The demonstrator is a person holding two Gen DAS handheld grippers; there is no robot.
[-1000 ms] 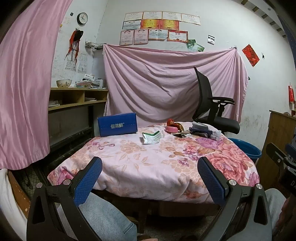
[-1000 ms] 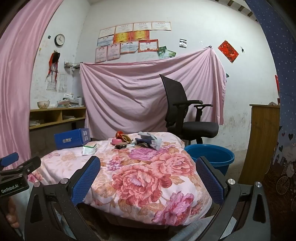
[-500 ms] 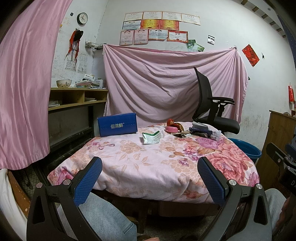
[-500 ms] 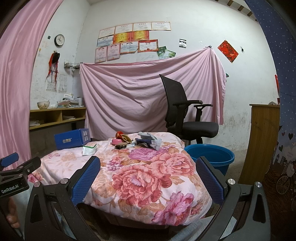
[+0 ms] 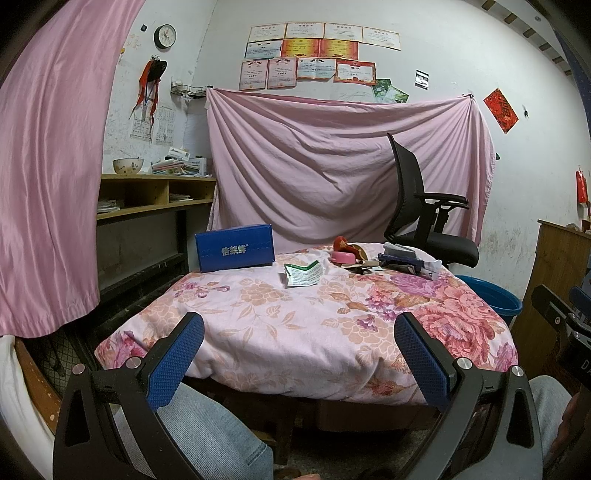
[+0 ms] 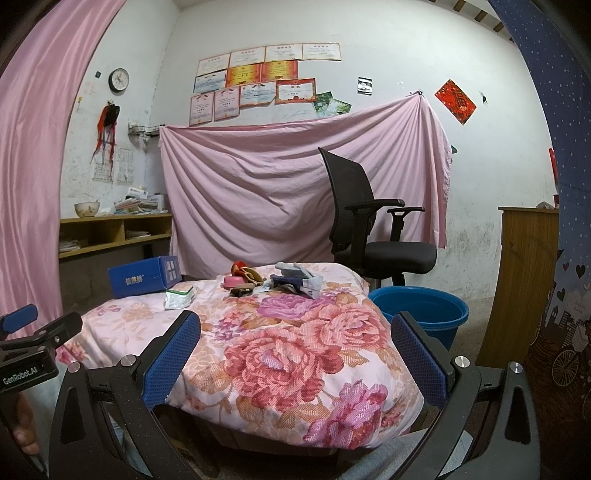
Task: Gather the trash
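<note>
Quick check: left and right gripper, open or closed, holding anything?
Left gripper: open, holding nothing.
Right gripper: open, holding nothing.

Black office chair (image 5: 424,206) behind table; wall clock (image 5: 164,36) upper left.

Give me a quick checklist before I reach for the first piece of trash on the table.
1. Left claw open and empty: ok.
2. Right claw open and empty: ok.
3. Green-and-white wrapper lying alone, clear of the blue box: ok.
4. Far pile of trash separable piece by piece: cannot tell.
5. Blue basin beside the table, open: ok.
6. Claws within reach of the trash: not ok, both hang at the near edge.
</note>
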